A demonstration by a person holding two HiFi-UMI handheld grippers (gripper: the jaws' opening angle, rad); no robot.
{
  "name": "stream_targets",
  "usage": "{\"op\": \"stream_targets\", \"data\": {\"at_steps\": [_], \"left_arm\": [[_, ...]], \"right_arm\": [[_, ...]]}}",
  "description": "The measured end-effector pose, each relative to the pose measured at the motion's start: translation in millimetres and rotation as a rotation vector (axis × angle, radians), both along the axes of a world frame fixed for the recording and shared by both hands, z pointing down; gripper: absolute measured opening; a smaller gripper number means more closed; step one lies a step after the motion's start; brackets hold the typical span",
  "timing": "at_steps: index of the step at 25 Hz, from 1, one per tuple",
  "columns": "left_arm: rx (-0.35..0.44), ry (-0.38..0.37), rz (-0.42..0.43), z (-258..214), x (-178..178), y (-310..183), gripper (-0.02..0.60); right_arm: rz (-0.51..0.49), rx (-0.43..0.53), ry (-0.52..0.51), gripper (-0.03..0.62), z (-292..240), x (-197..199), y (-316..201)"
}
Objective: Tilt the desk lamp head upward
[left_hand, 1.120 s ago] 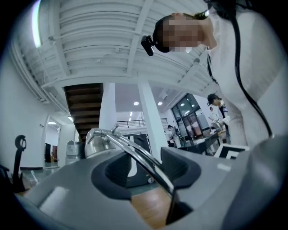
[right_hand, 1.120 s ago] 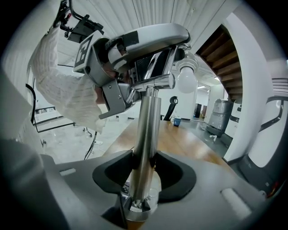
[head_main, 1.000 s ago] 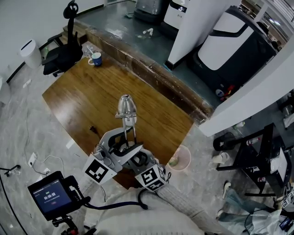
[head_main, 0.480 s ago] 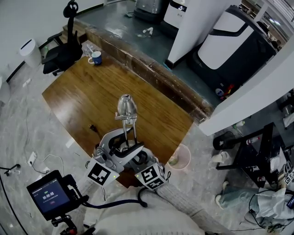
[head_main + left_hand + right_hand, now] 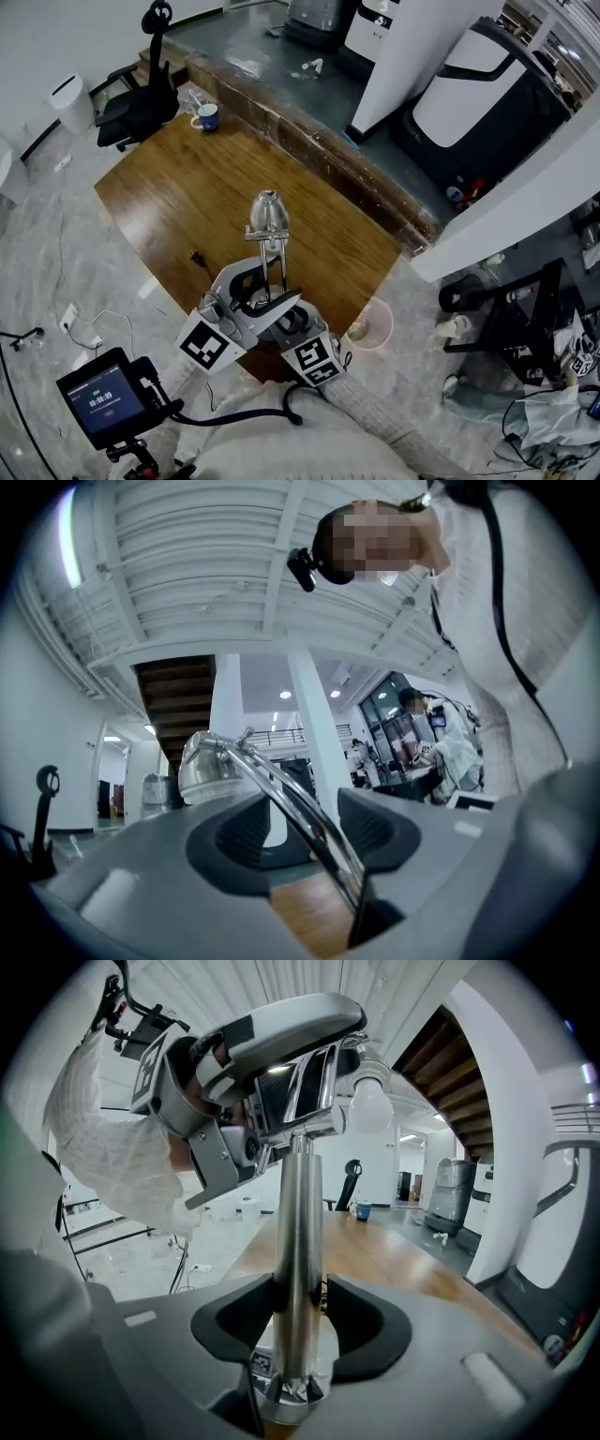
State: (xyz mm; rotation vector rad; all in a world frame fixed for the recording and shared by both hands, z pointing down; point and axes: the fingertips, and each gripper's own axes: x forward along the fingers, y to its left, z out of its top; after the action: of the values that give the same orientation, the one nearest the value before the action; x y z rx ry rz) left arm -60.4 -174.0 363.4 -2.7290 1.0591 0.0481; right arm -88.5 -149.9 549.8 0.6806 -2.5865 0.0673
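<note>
The left gripper (image 5: 309, 829) has its jaws apart around the thin arm (image 5: 284, 794) of the chrome desk lamp (image 5: 267, 214), whose bullet-shaped head, at 12 o'clock, tilts as it did a second ago. The right gripper (image 5: 300, 1321) is opening its jaws around the lamp's upright post (image 5: 298, 1241).

We see a blue mug (image 5: 208, 117) at the wooden table's (image 5: 178, 202) far corner, a black chair (image 5: 141, 98) just beyond. A pink bucket (image 5: 377, 322) stands on the floor beside the table.

Open-plan office or lab space: wooden desk (image 5: 178, 202), black swivel chair (image 5: 141, 103), white pillar (image 5: 403, 56), cables (image 5: 94, 328) across marble floor (image 5: 56, 244)
</note>
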Motion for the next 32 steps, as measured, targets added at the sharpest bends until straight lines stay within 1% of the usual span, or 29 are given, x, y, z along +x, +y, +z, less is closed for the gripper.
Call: {"op": "stream_targets", "data": {"at_steps": [3, 5, 6, 9, 11, 13, 15, 17, 18, 19, 20, 21, 23, 25, 28, 30, 32], "left_arm": [[-0.091, 0.168, 0.005, -6.7, -9.1, -10.1, 0.251], [-0.142, 0.251, 0.015, -8.2, -17.3, -16.5, 0.27], [-0.172, 0.279, 0.025, -7.4, -19.6, -17.2, 0.276], [-0.252, 0.306, 0.033, 4.2, -23.3, -10.8, 0.276], [-0.289, 0.318, 0.0, 16.6, -30.0, -3.0, 0.275], [-0.318, 0.332, -0.07, 28.9, -40.0, 7.2, 0.275], [-0.34, 0.34, -0.167, 39.4, -49.5, 21.5, 0.275], [-0.364, 0.331, -0.259, 50.9, -56.0, 37.1, 0.272], [-0.383, 0.316, -0.3, 58.9, -58.1, 43.7, 0.262], [-0.409, 0.294, -0.339, 68.6, -59.2, 49.2, 0.235], [-0.434, 0.271, -0.376, 78.4, -59.1, 54.1, 0.195], [-0.453, 0.252, -0.405, 85.9, -57.2, 59.0, 0.138], [-0.463, 0.229, -0.427, 91.0, -45.7, 69.7, 0.011], [-0.463, 0.201, -0.415, 91.1, -28.1, 78.3, 0.008], [-0.499, 0.131, -0.422, 101.2, -11.2, 80.6, 0.008], [-0.513, 0.08, -0.433, 108.2, -7.6, 81.0, 0.008], [-0.506, 0.052, -0.438, 110.6, -7.1, 81.9, 0.008]], "right_arm": [[0.007, -0.005, -0.008, 0.175, -0.4, 0.2, -0.5], [0.007, -0.001, -0.013, 0.175, -1.1, 0.6, -0.6], [0.012, 0.0, -0.014, 0.176, -2.1, 1.6, -0.6], [0.035, -0.002, -0.036, 0.175, -7.5, 7.7, -1.4], [0.051, 0.004, -0.067, 0.175, -14.2, 14.9, -1.9], [0.067, 0.012, -0.099, 0.175, -23.8, 26.2, 0.4], [0.09, 0.018, -0.128, 0.175, -35.6, 42.1, 6.3], [0.126, 0.022, -0.158, 0.165, -48.5, 57.2, 11.3], [0.148, 0.026, -0.17, 0.144, -54.7, 62.4, 12.8], [0.17, 0.03, -0.181, 0.125, -60.5, 65.9, 13.9], [0.189, 0.035, -0.188, 0.105, -65.6, 68.2, 15.3], [0.203, 0.039, -0.192, 0.078, -69.5, 69.7, 17.8], [0.209, 0.047, -0.2, 0.036, -75.5, 71.7, 26.1], [0.201, 0.062, -0.223, -0.002, -82.3, 72.4, 35.7], [0.198, 0.08, -0.252, -0.002, -89.9, 69.2, 43.8], [0.197, 0.072, -0.238, -0.002, -88.6, 64.9, 46.2], [0.191, 0.057, -0.218, -0.002, -85.1, 61.8, 47.9]]}}
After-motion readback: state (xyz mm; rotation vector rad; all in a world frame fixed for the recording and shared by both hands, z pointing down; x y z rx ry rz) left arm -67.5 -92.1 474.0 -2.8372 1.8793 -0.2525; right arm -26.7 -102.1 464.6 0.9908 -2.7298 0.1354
